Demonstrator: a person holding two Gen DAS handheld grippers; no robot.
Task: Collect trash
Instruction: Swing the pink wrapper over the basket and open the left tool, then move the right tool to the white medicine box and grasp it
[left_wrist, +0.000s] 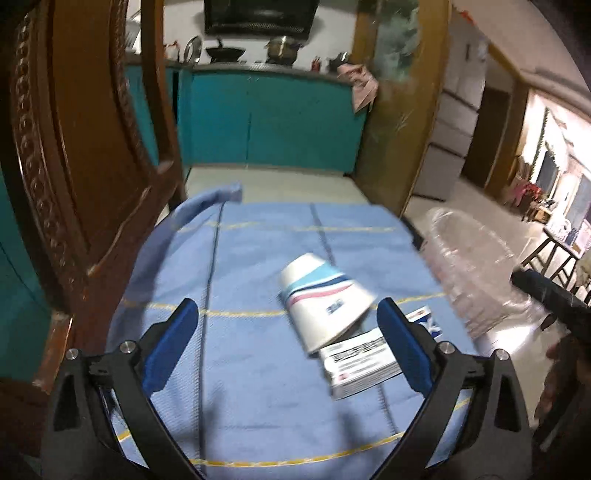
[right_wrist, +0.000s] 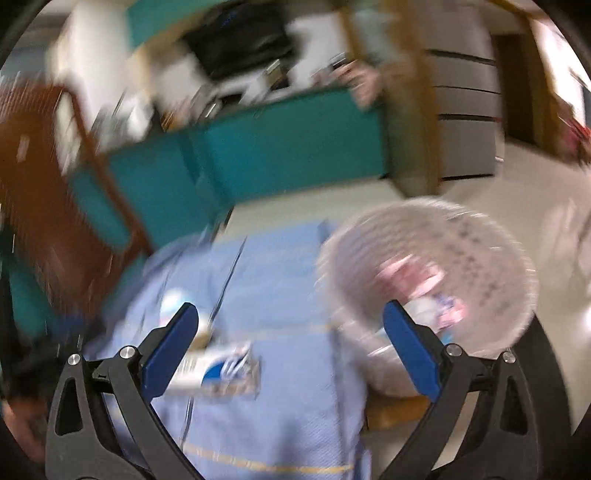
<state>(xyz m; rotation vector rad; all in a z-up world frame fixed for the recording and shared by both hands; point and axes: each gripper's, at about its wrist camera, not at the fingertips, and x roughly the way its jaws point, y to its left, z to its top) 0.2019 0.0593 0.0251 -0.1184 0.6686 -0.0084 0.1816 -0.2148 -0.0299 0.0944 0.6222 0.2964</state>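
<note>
Setting: a domestic room with teal cabinet fronts (left_wrist: 269, 118) along the far wall, cookware on the counter above them, pale floor to the right. A bench draped in a light blue cloth (left_wrist: 258, 251) with thin yellow and dark stripes fills the foreground of both views.

Item 1, at 9 o'clock in the left wrist view: a carved brown wooden chair (left_wrist: 74, 155), its back rising beside the bench's left edge.

Item 2: left hand-held gripper (left_wrist: 288, 339), blue pads spread wide, nothing between them, clear of the cloth. Neither pad touches an object, though the right pad overlaps the carton's edge in view.

Item 3, centre to 4 o'clock of the left wrist view: a white paper cup (left_wrist: 325, 299) with blue and pink bands, lying on its side on the cloth, mouth end resting against item 4.

Item 4: a small white printed carton (left_wrist: 362, 362), flat on the cloth just below the cup. It appears again, blurred, at 7 o'clock in the right wrist view.

Item 5: right hand-held gripper (right_wrist: 290, 347), jaws equally wide apart, holding nothing. Heavy motion blur in this view.

Item 6, at 3 o'clock in both views: a clear plastic basket (right_wrist: 480, 236) at the bench's right edge, with pink, white and blue wrappers (right_wrist: 432, 291) inside; the exact pieces cannot be told through the blur.
</note>
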